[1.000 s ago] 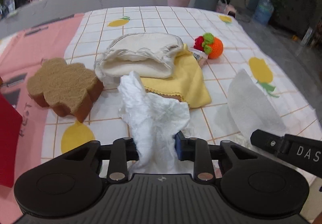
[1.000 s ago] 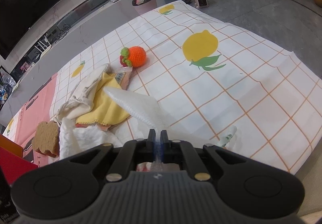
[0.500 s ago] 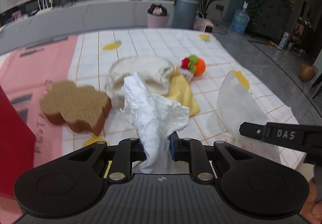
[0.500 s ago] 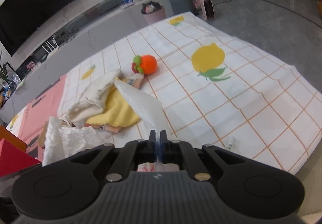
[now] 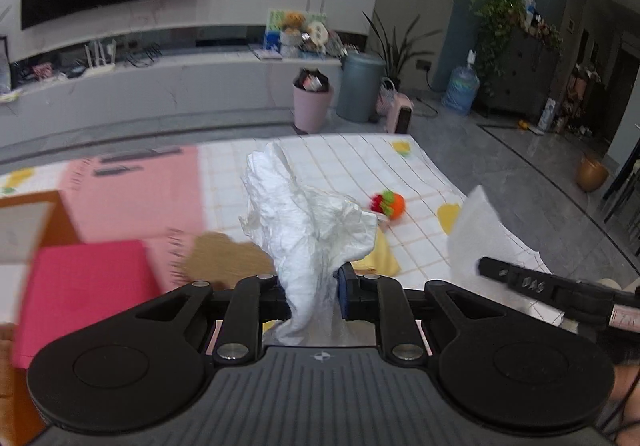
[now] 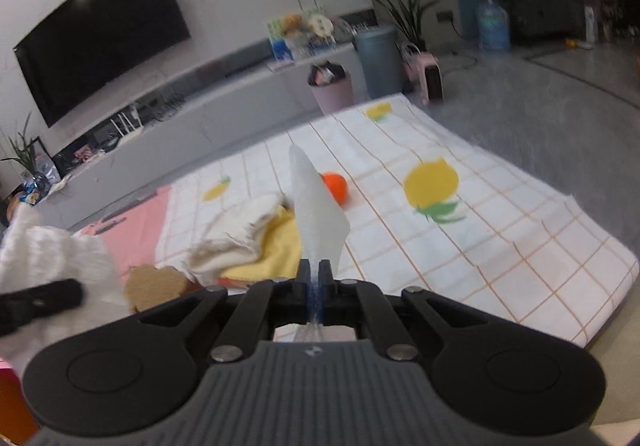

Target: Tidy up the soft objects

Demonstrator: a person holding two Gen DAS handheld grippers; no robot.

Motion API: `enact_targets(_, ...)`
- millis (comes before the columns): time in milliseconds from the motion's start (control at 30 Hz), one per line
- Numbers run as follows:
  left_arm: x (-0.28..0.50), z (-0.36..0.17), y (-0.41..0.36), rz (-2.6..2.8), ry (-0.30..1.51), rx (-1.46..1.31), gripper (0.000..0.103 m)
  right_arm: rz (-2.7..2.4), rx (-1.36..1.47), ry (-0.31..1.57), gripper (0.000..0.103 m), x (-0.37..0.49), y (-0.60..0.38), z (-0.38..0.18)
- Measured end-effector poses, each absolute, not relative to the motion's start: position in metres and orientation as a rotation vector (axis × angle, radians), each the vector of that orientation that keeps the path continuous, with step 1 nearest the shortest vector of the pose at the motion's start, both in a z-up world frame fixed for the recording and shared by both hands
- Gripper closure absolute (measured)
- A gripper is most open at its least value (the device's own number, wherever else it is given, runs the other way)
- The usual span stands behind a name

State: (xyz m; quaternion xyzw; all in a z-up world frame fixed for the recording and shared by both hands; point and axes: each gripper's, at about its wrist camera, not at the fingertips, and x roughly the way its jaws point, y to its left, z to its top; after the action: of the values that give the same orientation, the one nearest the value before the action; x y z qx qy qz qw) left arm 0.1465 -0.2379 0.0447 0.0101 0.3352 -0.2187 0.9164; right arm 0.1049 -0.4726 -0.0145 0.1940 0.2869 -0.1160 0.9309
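The left gripper [image 5: 314, 292] has its jaws pinching a crumpled white cloth [image 5: 308, 221]; the right gripper [image 6: 315, 288] has its jaws pressed together on a thin white sheet [image 6: 316, 213] rising ahead of them.

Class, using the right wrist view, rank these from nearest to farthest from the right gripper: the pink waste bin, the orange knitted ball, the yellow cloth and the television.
1. Yellow cloth, on the table just left of the right gripper.
2. Orange knitted ball, farther up the table, partly behind the held white sheet.
3. Pink waste bin, on the floor past the table's far edge.
4. Television, on the far wall, upper left.
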Motion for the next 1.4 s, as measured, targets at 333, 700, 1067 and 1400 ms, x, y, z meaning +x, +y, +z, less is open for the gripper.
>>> enact_targets(333, 0.126, 0.106, -0.098, -0.251, 0.571, -0.087, 0.082, -0.220, 0.307, 0.426, 0.103, 0.072, -0.401, 0.061)
enact_targets(700, 0.120, 0.106, 0.004, -0.047, 0.543, -0.173, 0.082, 0.103, 0.232, 0.346, 0.103, 0.079, -0.244, 0.124)
enact_targets(1067, 0.182, 0.058, 0.051, 0.002, 0.586, -0.112, 0.082, 0.362, 0.265, 0.420, 0.103, 0.153, -0.115, 0.086)
enact_targets(1400, 0.213, -0.018, 0.030, 0.085, 0.780, 0.158, 0.081, 0.370, 0.268, 0.546, 0.103, 0.236, -0.064, 0.021)
